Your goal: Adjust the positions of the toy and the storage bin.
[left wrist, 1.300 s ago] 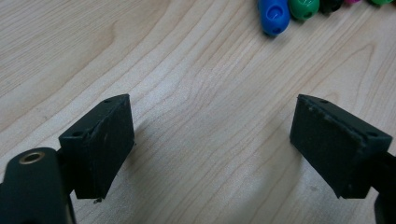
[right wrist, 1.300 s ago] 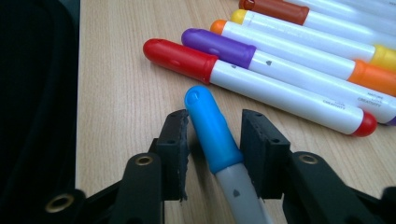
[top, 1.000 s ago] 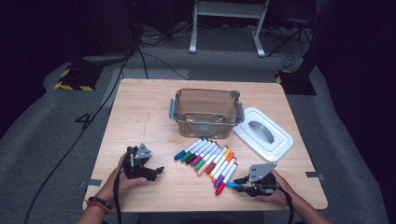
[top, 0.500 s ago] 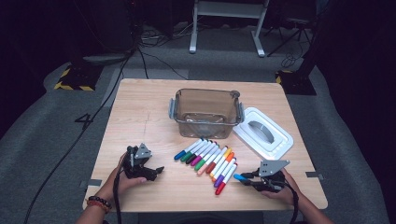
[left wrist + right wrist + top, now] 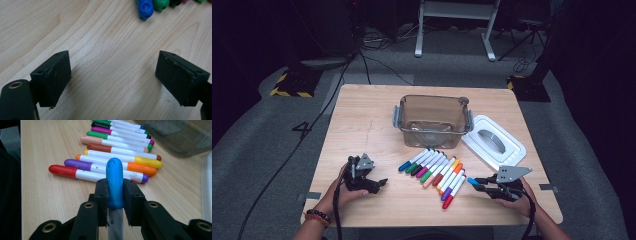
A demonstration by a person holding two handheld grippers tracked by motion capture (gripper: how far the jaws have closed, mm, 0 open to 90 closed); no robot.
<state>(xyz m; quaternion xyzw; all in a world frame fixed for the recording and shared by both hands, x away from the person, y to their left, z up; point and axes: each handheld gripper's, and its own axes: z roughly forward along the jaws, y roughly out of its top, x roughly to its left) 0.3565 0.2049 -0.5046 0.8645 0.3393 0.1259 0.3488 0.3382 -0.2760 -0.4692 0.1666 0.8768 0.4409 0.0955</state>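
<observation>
Step in hand: marker pick-up, judged to be the start of loading the markers into the bin.

- Right tool [image 5: 482, 184] is clamped narrow on the blue marker [image 5: 114, 175]. The pads pinch the cap end, the rounded cap tip sticks out past the jaws, and the white barrel runs back under the tool.
- The blue marker is held off the counter [image 5: 372, 130], just to the right of the row of markers [image 5: 434, 172], with its tip pointing back toward the row.
- Left tool [image 5: 379, 183] rests low on the counter, left of the row. In the left gripper view its jaws stand wide, with only bare wood between them. The capped ends of the nearest markers lie ahead of it, out of reach.
- The clear bin [image 5: 432, 120] stands behind the row and looks empty. Its white lid [image 5: 517, 150] lies flat beside it on the right.

Next move, as a judgement: carry the blue marker up and over the near wall of the bin, high enough for the trailing barrel to clear the rim, then open the jaws over the middle. The grip sits near one end, so the barrel may swing or droop. A slow carry is advisable.

Change against the earlier frames:
- The right hand has drawn away from the end of the row, to the right and slightly higher, taking the blue marker with it.
- The left hand, the row, the bin and the lid sit as they did.
</observation>
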